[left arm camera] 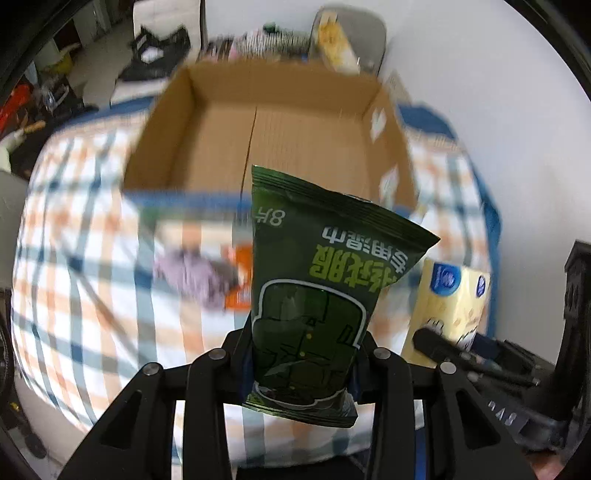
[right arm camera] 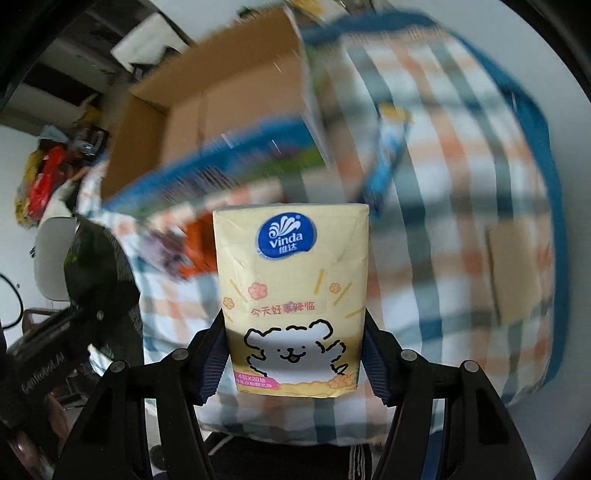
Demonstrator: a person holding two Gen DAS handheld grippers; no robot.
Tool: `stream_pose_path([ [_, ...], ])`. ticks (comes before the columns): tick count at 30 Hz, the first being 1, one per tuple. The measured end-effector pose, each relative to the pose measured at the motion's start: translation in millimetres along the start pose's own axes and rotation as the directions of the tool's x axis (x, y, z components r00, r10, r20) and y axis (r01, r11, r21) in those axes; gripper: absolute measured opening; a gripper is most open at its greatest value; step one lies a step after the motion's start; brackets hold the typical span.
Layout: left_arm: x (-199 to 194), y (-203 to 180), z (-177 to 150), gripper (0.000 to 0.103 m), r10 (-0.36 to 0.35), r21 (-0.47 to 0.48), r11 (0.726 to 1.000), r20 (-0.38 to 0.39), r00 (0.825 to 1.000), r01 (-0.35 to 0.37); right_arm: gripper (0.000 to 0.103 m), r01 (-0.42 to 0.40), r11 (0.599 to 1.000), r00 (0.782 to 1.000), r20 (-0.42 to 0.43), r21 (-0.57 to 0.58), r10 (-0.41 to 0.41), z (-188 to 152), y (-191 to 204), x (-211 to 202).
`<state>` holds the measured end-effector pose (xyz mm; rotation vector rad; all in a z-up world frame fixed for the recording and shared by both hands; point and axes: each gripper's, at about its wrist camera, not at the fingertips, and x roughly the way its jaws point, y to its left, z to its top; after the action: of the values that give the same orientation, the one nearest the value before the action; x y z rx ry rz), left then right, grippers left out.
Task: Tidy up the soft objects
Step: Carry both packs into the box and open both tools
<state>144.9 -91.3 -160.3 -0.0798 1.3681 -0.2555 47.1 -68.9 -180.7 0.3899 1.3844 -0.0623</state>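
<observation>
My left gripper [left arm camera: 301,354] is shut on a dark green wet-wipes pack [left arm camera: 317,280] and holds it above the checked tablecloth, in front of an open cardboard box [left arm camera: 266,140]. My right gripper [right arm camera: 295,354] is shut on a yellow Vinda tissue pack [right arm camera: 291,295], also held above the cloth. The tissue pack also shows in the left wrist view [left arm camera: 447,306] at the right. The box shows blurred in the right wrist view [right arm camera: 207,110] at upper left. A purple soft object [left arm camera: 192,273] and an orange item [left arm camera: 240,280] lie on the cloth before the box.
The table wears a blue, orange and white checked cloth [left arm camera: 85,258] with a blue border. A grey chair back [left arm camera: 354,33] and clutter stand behind the box. A white wall is to the right. A blue and yellow packet [right arm camera: 391,147] lies on the cloth.
</observation>
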Motion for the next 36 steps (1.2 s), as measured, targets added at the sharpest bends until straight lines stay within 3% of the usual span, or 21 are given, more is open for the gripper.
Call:
stream_pose_path([
  [4,-17.9,-3.7,49.1,0.034,0.003,0.005,1.0,0.079,0.997,-0.004,0.066,-0.009,0.999,0.997,0.072,-0.051,0.012,38.4,6.1,-32.2],
  [9,-15.1,0.5,95.0,0.034,-0.016,0.011,1.0,0.097,0.995,0.015,0.066,0.001,0.996,0.991,0.136,-0.087,0.011,100.8,27.4,-39.5],
  [13,16.9,15.3,141.0,0.034,-0.089,-0.037,0.995,0.021,0.996,0.09,0.066,0.036,0.994,0.989,0.148,-0.108,-0.02,151.7,46.7,-22.8],
  [19,81.2,44.4,201.4,0.034,-0.169,-0.139,0.978,-0.105,0.98,0.154,0.066,0.116,0.985,0.989,0.106,-0.126,-0.103,216.8,50.0,39.4],
  [25,134.6,57.3,232.5,0.034,-0.204,-0.18,0.969,-0.193,0.96,0.17,0.066,0.151,0.978,0.988,0.041,-0.143,-0.146,256.0,47.3,93.4],
  [36,192.3,60.2,251.3,0.035,-0.233,-0.199,0.964,-0.297,0.926,0.179,0.066,0.204,0.967,0.975,-0.054,-0.156,-0.215,295.5,49.4,154.3],
])
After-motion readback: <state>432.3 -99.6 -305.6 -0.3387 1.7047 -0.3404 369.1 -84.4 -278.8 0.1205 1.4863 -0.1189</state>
